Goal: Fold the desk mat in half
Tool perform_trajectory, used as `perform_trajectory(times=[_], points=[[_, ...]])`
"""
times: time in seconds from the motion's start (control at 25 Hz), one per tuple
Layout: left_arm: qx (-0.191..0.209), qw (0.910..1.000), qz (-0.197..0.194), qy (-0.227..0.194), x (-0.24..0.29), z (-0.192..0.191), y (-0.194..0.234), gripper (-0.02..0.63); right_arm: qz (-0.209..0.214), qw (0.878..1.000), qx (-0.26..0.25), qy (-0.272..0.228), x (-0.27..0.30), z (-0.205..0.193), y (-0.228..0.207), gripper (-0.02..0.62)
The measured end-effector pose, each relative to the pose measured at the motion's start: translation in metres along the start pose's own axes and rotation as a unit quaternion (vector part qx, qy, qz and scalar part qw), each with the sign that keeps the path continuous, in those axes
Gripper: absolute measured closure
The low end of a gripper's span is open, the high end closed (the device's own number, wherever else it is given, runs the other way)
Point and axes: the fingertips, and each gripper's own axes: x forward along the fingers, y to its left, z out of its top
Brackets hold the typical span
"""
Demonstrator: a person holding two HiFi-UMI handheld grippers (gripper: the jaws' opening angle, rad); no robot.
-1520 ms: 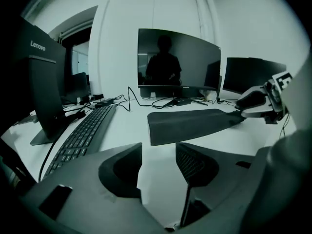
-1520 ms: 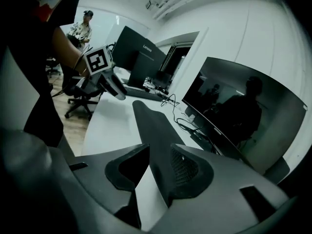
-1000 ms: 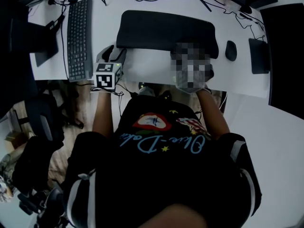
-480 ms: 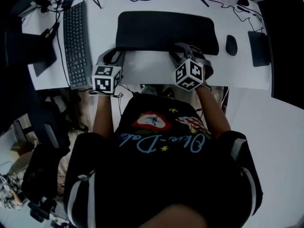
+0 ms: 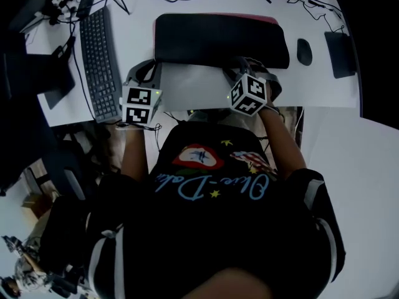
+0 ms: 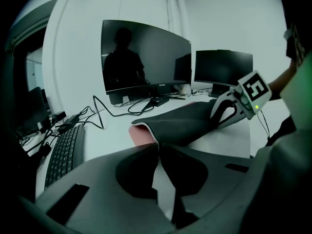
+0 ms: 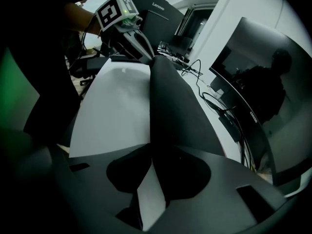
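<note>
The black desk mat (image 5: 221,39) lies across the middle of the white table (image 5: 193,86), nearer its far edge. The left gripper (image 6: 157,150) has its jaws pressed together on the mat's near left corner, which is raised to show the pink underside (image 6: 141,133). The right gripper (image 7: 152,150) has just been closing its jaws, and their tips meet on the mat's near edge. A monitor (image 7: 156,9) beyond the left gripper reads "Lenovo".

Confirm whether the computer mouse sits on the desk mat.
No, the mouse lies on the bare white desk, right of the desk mat.
</note>
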Motion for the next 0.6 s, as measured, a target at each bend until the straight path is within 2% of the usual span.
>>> perform_trajectory(times=[0.12,0.28,0.36,0.44,0.6], points=[[0.001,0.9999,-0.006,0.012,0.001,-0.01,-0.001,0.588,-0.007,1.0,-0.029,-0.005,-0.004,0.003,-0.002,0.499],[-0.064,0.9979,-0.008,-0.001,-0.003,-0.012,-0.001,0.588,-0.042,0.998,-0.033,-0.025,-0.014,0.009,-0.008,0.487],[-0.059,0.9983,0.004,0.003,-0.005,-0.008,0.0,0.588,-0.039,0.998,-0.01,-0.038,-0.015,0.012,-0.005,0.434],[-0.051,0.9986,0.011,0.007,-0.007,-0.005,0.0,0.588,-0.032,0.999,-0.003,-0.04,-0.012,0.013,0.001,0.412],[-0.043,0.9989,0.018,-0.005,-0.008,0.005,0.004,0.588,-0.066,0.996,-0.007,-0.063,-0.012,0.032,-0.011,0.41]])
